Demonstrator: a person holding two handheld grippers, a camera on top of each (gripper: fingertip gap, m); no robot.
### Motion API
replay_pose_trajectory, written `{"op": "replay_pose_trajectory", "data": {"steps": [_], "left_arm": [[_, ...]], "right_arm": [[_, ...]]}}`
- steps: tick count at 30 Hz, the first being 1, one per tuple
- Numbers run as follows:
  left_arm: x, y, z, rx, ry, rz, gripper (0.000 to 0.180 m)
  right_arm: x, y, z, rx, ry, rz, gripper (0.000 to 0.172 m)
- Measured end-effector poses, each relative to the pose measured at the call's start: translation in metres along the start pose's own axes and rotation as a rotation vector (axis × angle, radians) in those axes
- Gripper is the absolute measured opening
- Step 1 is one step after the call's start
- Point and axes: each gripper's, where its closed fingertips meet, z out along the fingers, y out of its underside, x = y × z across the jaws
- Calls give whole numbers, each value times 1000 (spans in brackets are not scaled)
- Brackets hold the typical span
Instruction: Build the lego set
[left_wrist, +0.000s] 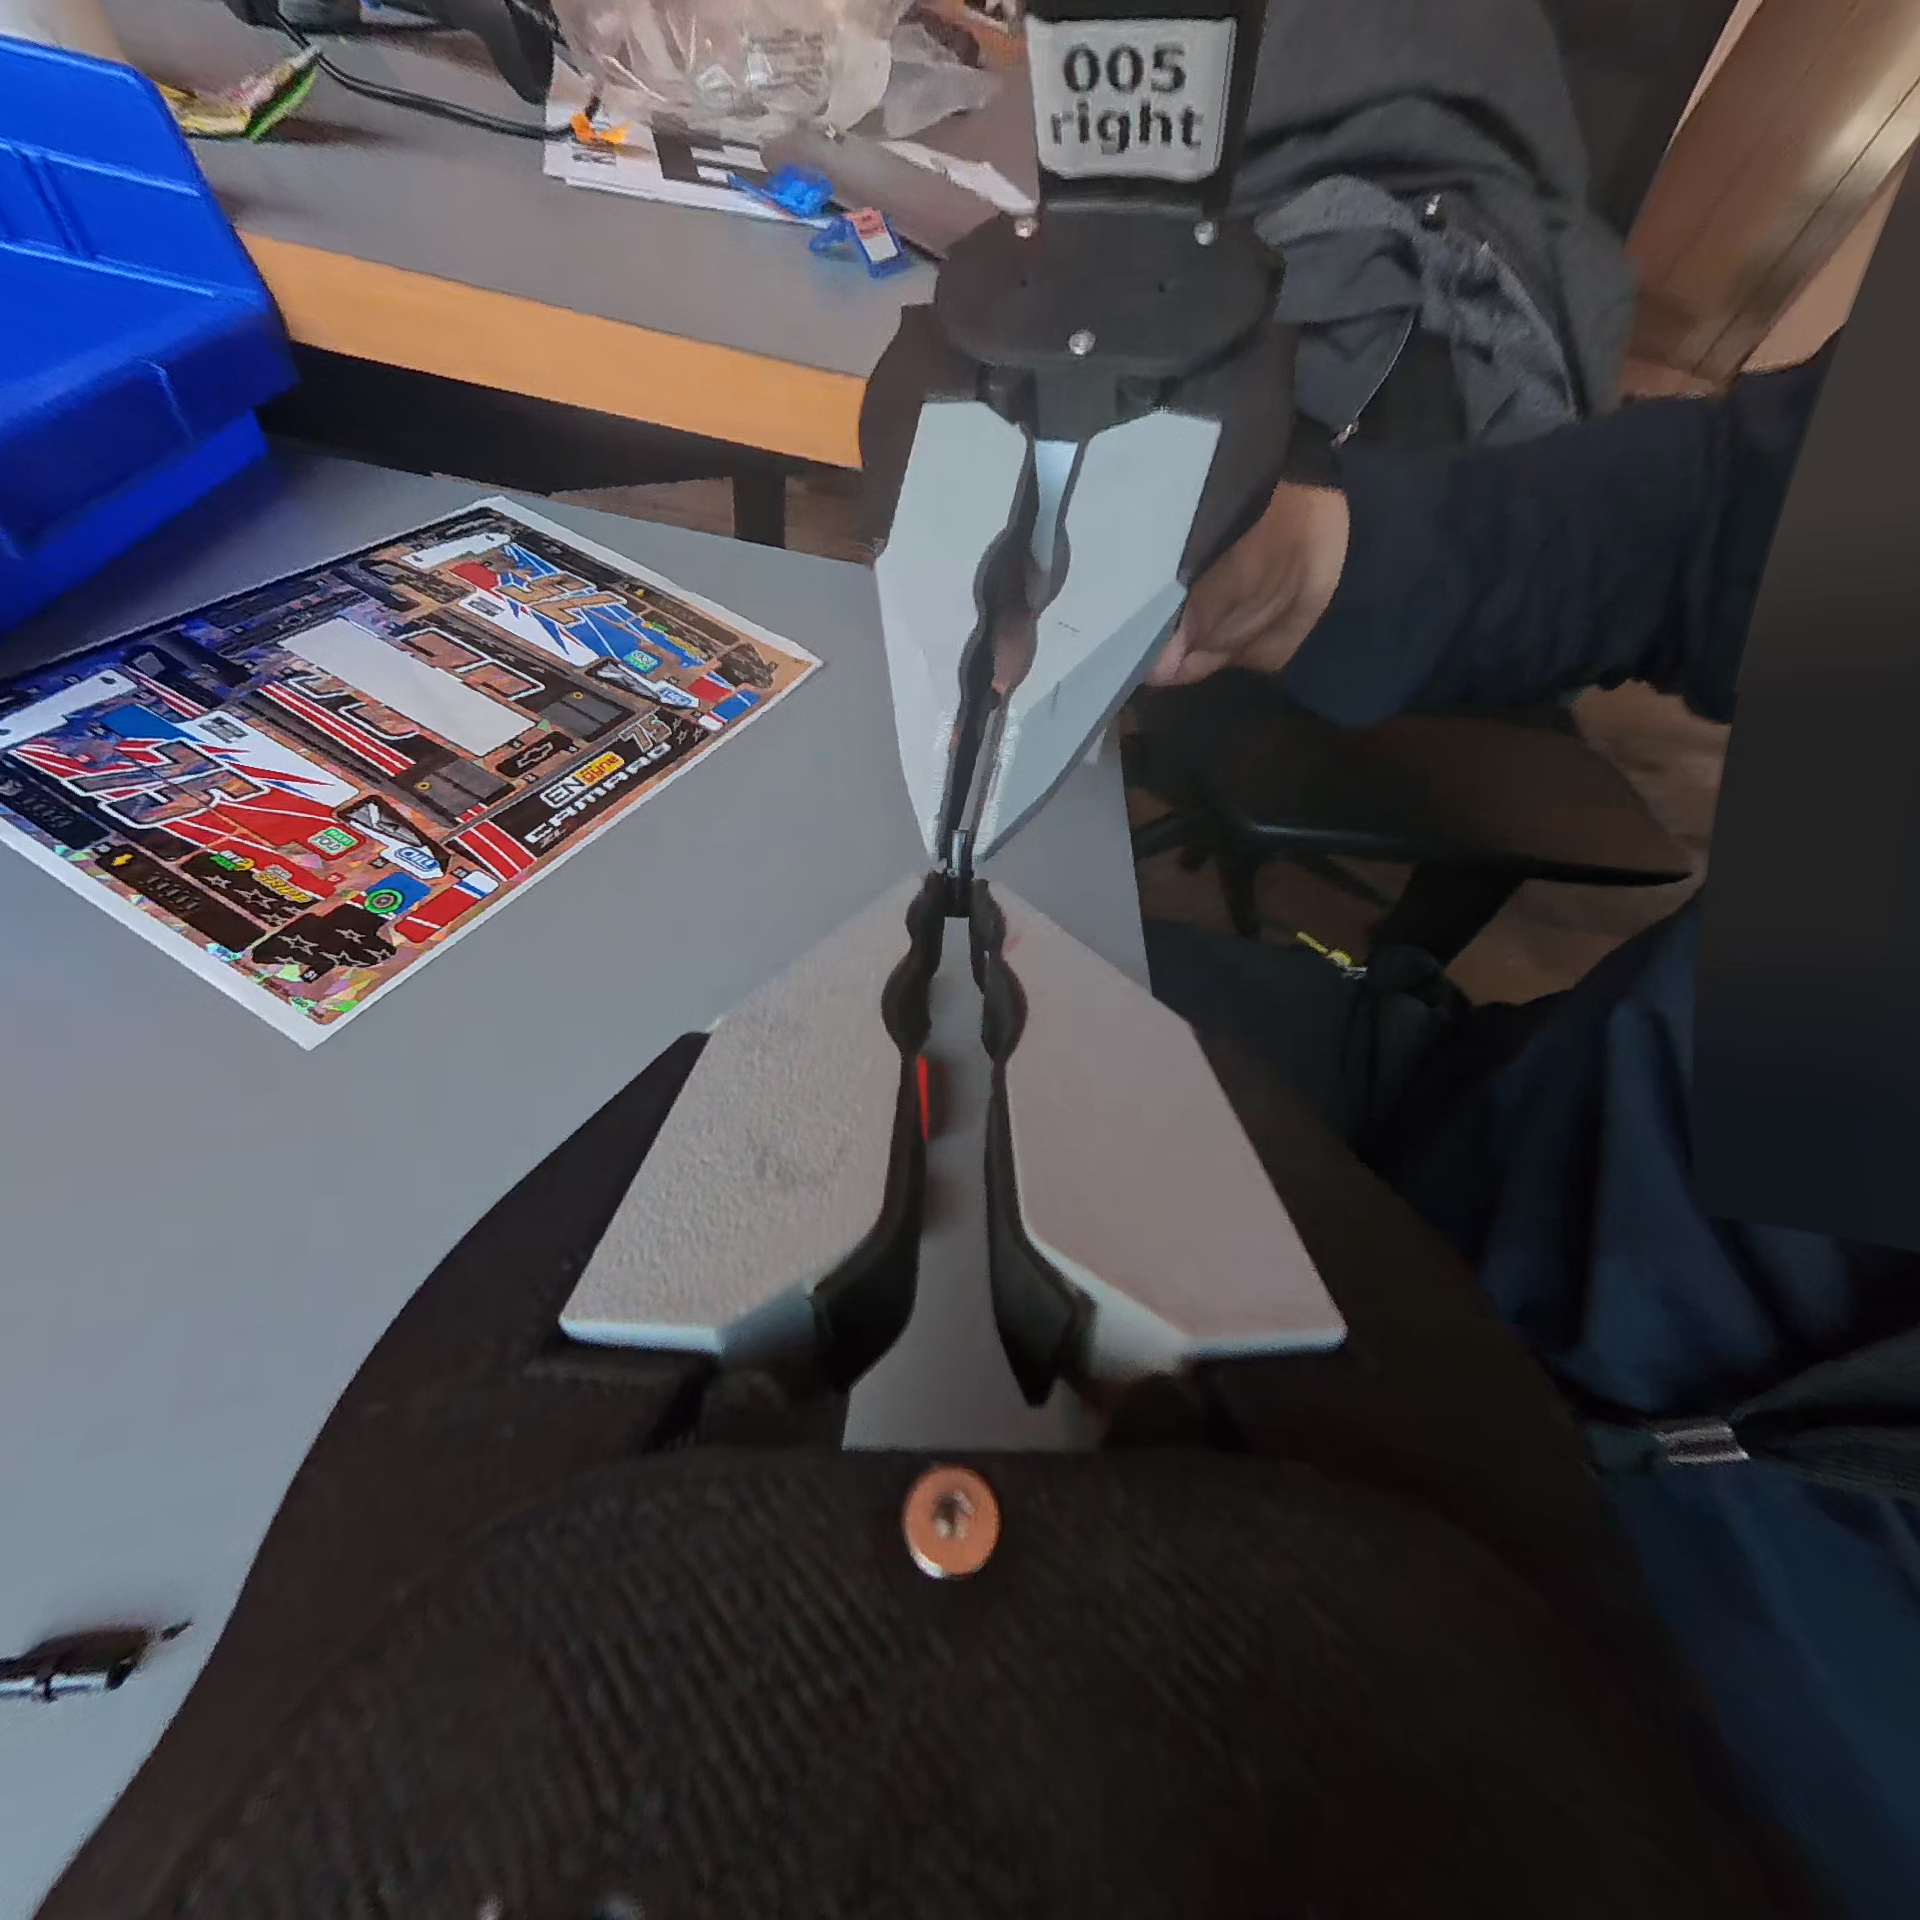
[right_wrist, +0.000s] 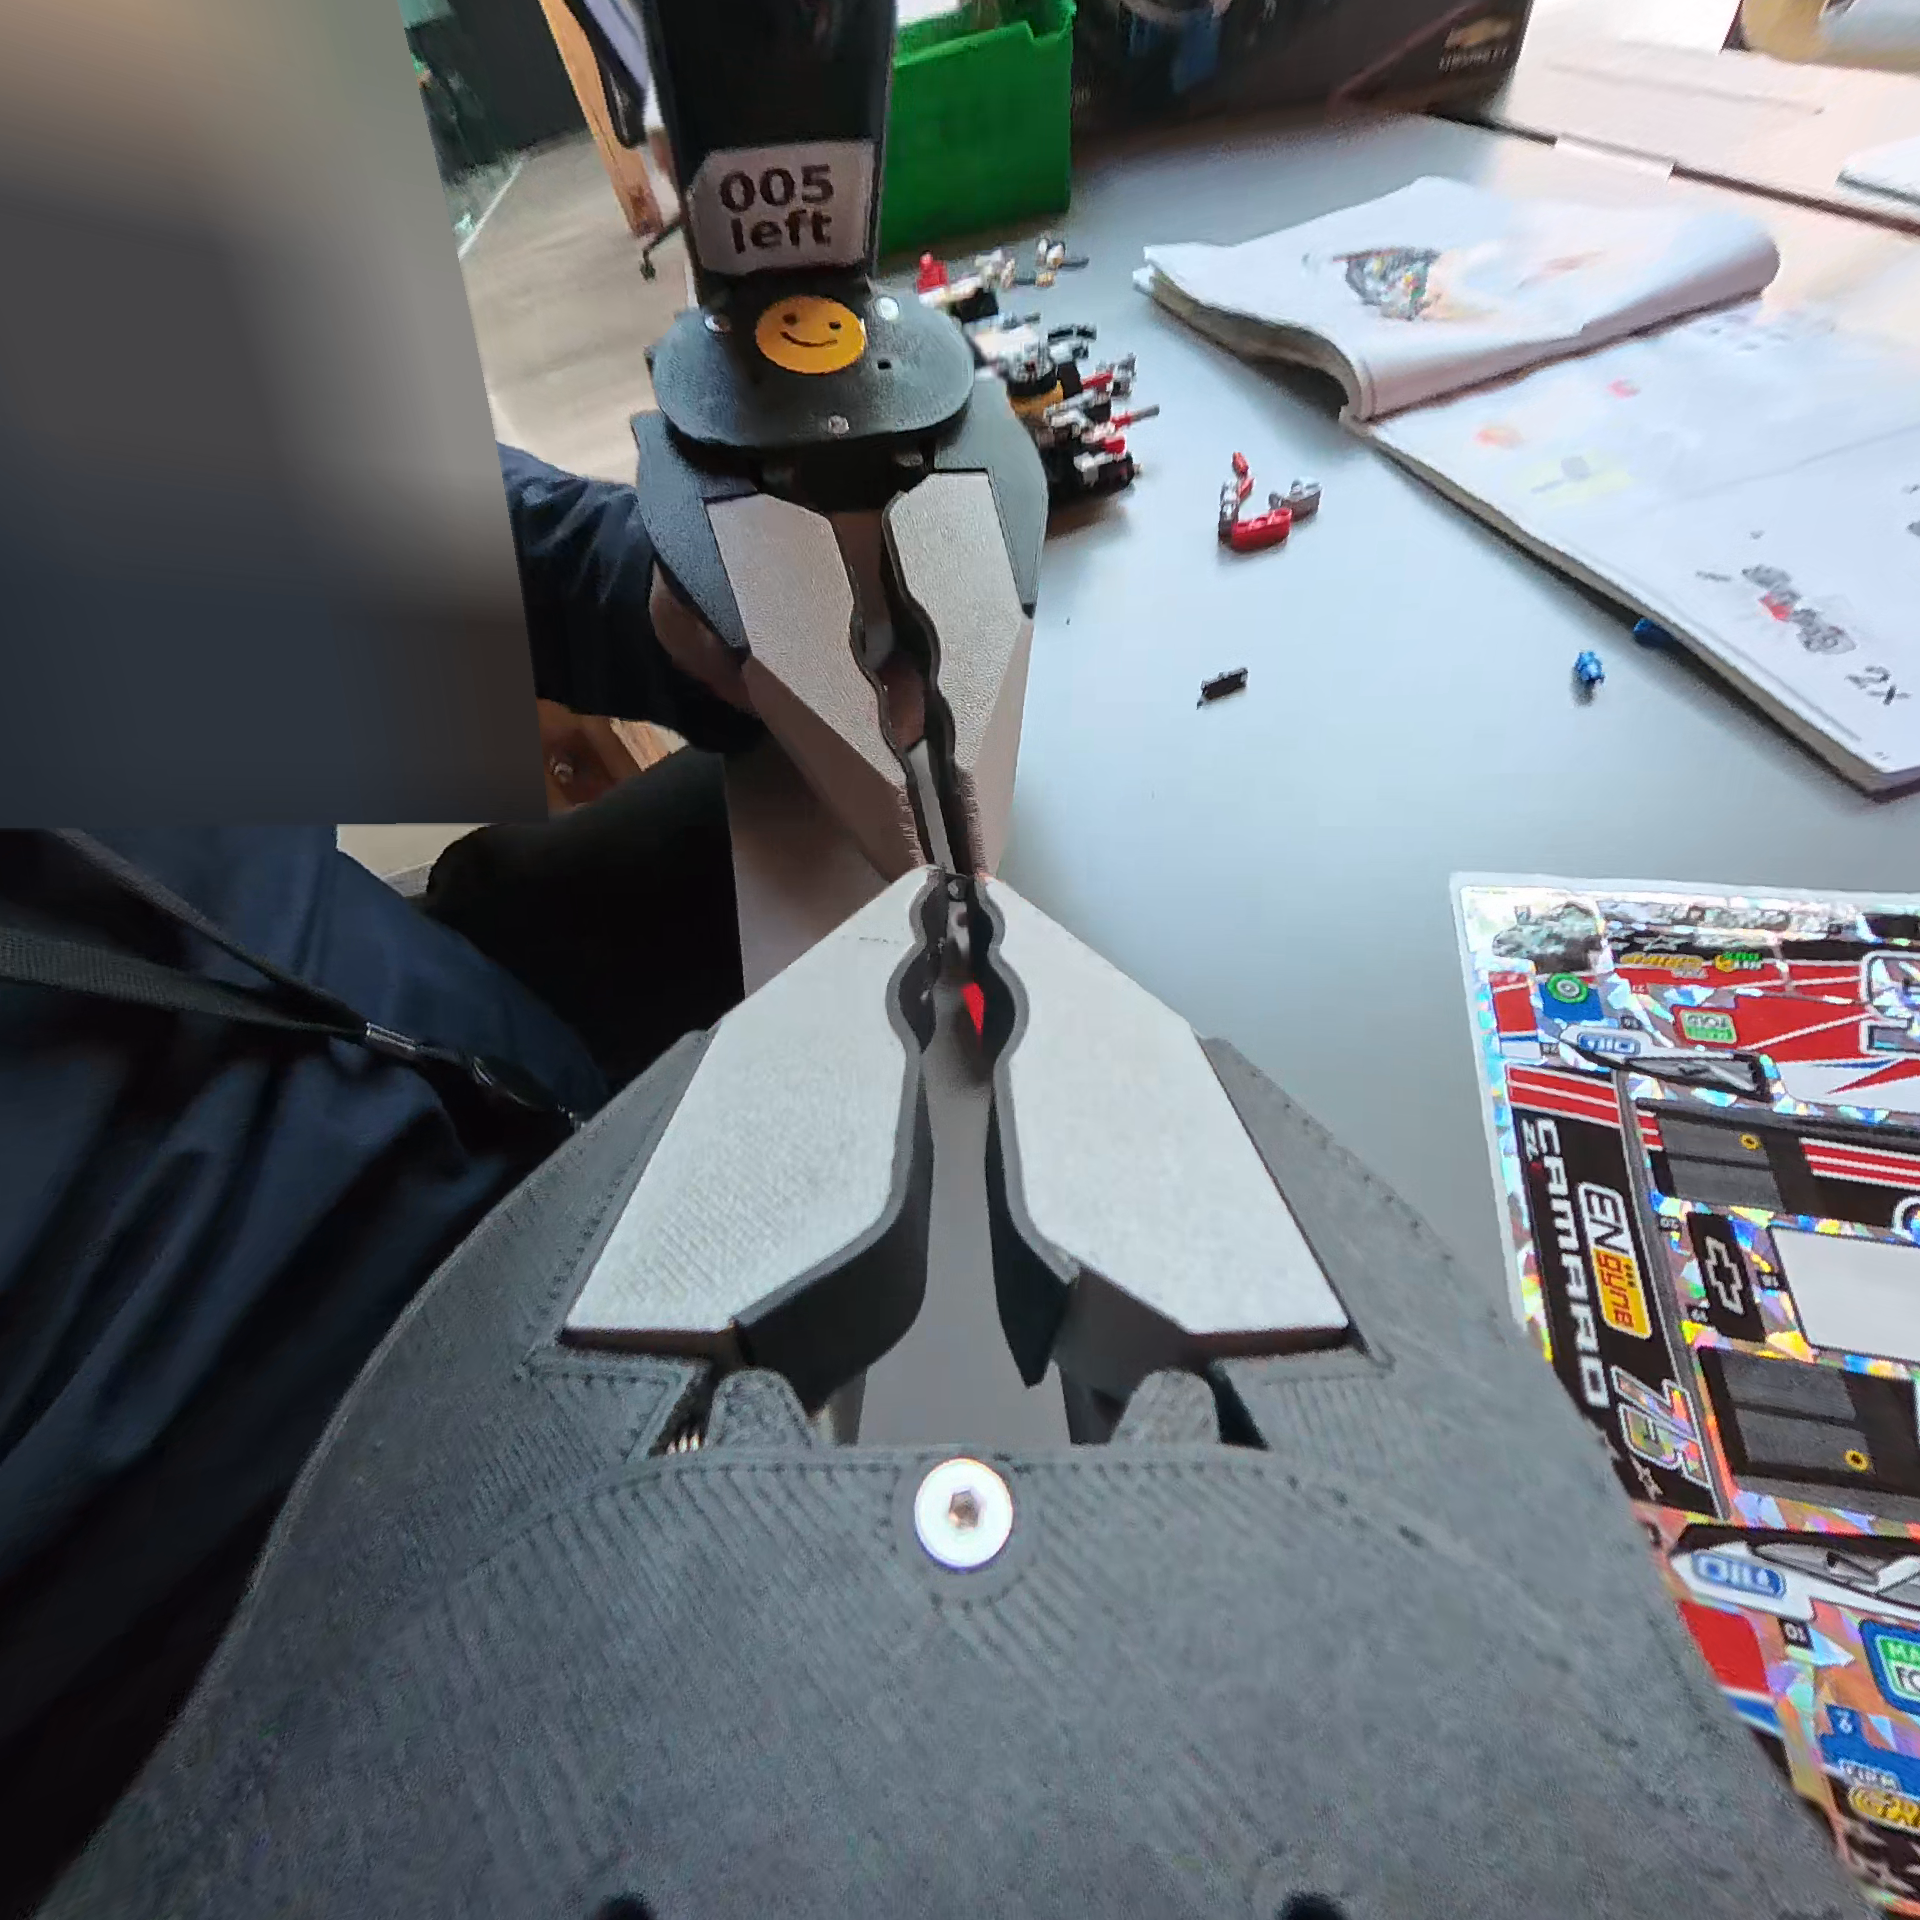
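A: What sits between the two grippers?

B: A small dark piece, tiny and partly hidden. It is at the spot where the tips meet nose to nose, above the near edge of the grey bench.

A: How does the left gripper stand?

B: Clenched, its fingertips pinching one end of that dark piece. A red bit shows in the slot farther back between its fingers.

A: And the right gripper?

B: Clenched too, with the other end of the same piece at its tips. Something red shows in its slot as well; what it is I cannot tell.

A: What lies around them?

B: A glittery sticker sheet flat on the bench, left of the tips in the left wrist view. Beyond it stands a blue bin. In the right wrist view an open booklet lies far right, with a half-built toy model and loose red pieces close by. A green bin stands at the far end.
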Motion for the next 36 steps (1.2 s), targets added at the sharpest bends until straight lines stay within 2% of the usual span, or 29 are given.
{"op": "replay_pose_trajectory", "data": {"steps": [8,14,18,25,30,34,36], "left_arm": [[-1,-27,-19,180,103,-117,2],[-2,-20,-17,146,76,-80,2],[3,-17,-13,132,73,-52,2],[-3,-15,-14,131,45,-47,1],[-8,-15,-16,139,21,-42,1],[-6,-13,-14,122,10,-12,1],[-5,-12,-13,112,4,10,1]], "right_arm": [[-1,-35,1,195,-36,30,0],[0,-36,3,220,-52,35,0],[2,-30,5,187,-27,20,0],[6,-32,-2,226,-25,29,4],[8,-23,0,183,-24,27,13],[7,-20,-1,152,-2,-37,4],[6,-20,0,129,3,-65,5]]}}
